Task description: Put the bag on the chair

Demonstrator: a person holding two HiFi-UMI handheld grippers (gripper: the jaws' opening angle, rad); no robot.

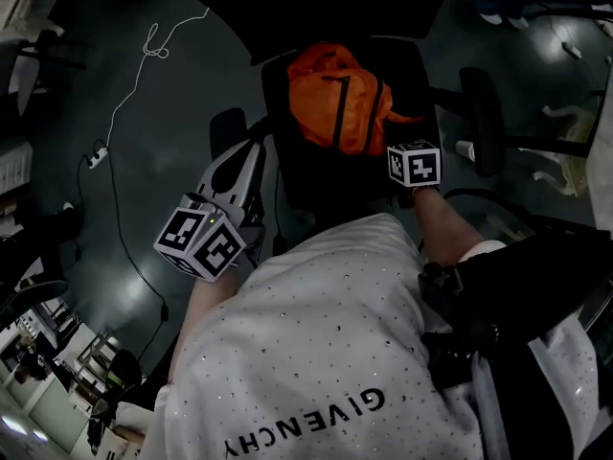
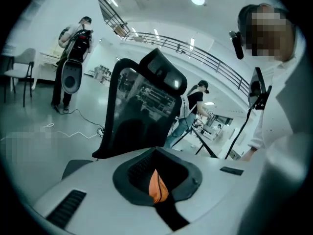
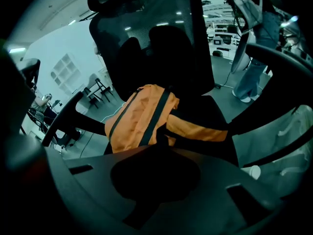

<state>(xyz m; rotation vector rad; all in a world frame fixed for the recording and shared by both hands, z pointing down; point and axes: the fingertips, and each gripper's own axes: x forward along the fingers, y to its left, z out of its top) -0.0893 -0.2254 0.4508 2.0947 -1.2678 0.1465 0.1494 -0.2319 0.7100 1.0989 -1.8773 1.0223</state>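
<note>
The bag (image 1: 335,103) is bright orange, crossed by black straps and a thin black line. In the right gripper view it shows the same orange with two dark stripes running down it. The chair (image 1: 292,175) under it is black all over, and its back is a dark, see-through mesh in the left gripper view. The left gripper (image 1: 251,151) has a pale grey body, and its cube (image 1: 201,242) is white with black square markers. The other cube (image 1: 414,164) is patterned alike. The person's shirt (image 1: 316,333) is white, sprinkled with small dark dots, with black lettering. The floor (image 1: 182,94) is dark grey, and a thin white cable (image 1: 127,86) shows against it.
</note>
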